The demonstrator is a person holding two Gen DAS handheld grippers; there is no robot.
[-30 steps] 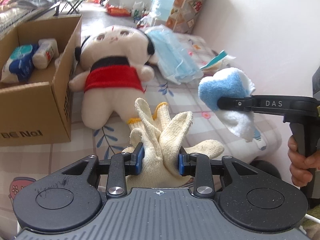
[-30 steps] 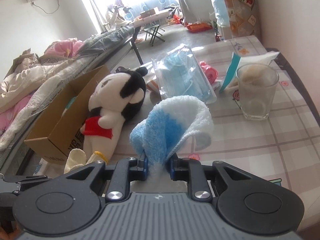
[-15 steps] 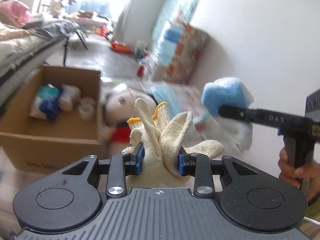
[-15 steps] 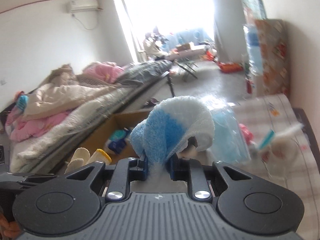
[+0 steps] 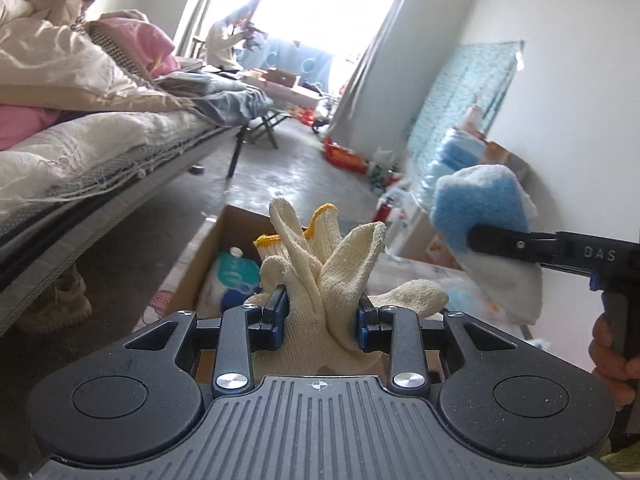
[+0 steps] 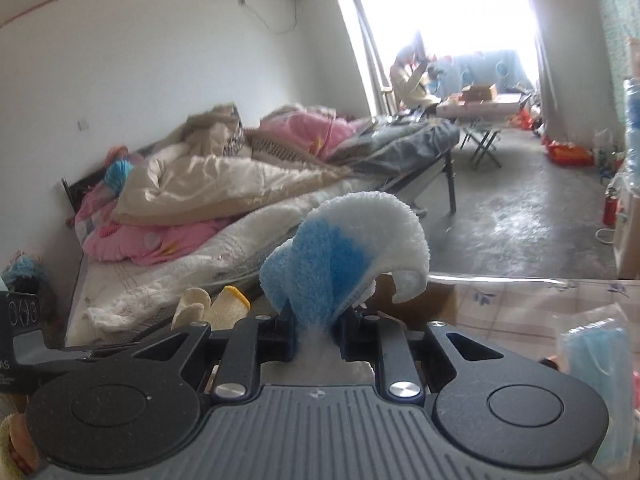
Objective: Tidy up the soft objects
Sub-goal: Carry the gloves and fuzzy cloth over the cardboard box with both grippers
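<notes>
My left gripper (image 5: 321, 316) is shut on a pair of cream knit gloves (image 5: 324, 256) with yellow cuffs, held up in the air. Behind and below them is the open cardboard box (image 5: 224, 232) with tissue packs (image 5: 230, 276) inside. My right gripper (image 6: 316, 330) is shut on a blue and white fluffy cloth (image 6: 340, 248), also lifted. That cloth (image 5: 484, 208) and the right gripper's finger show at the right of the left wrist view. The glove tips (image 6: 212, 306) show at the lower left of the right wrist view. The plush doll is out of view.
A bed with piled quilts (image 6: 224, 184) runs along the left wall. The checked tablecloth (image 6: 532, 300) and a bag of blue masks (image 6: 600, 348) lie at lower right. A person (image 5: 230, 44) sits by the bright window. Clutter stands along the right wall.
Both grippers have tilted upward and risen with their loads. The table, the doll and the glass have dropped out of view; the room and the bed now fill the frames.
</notes>
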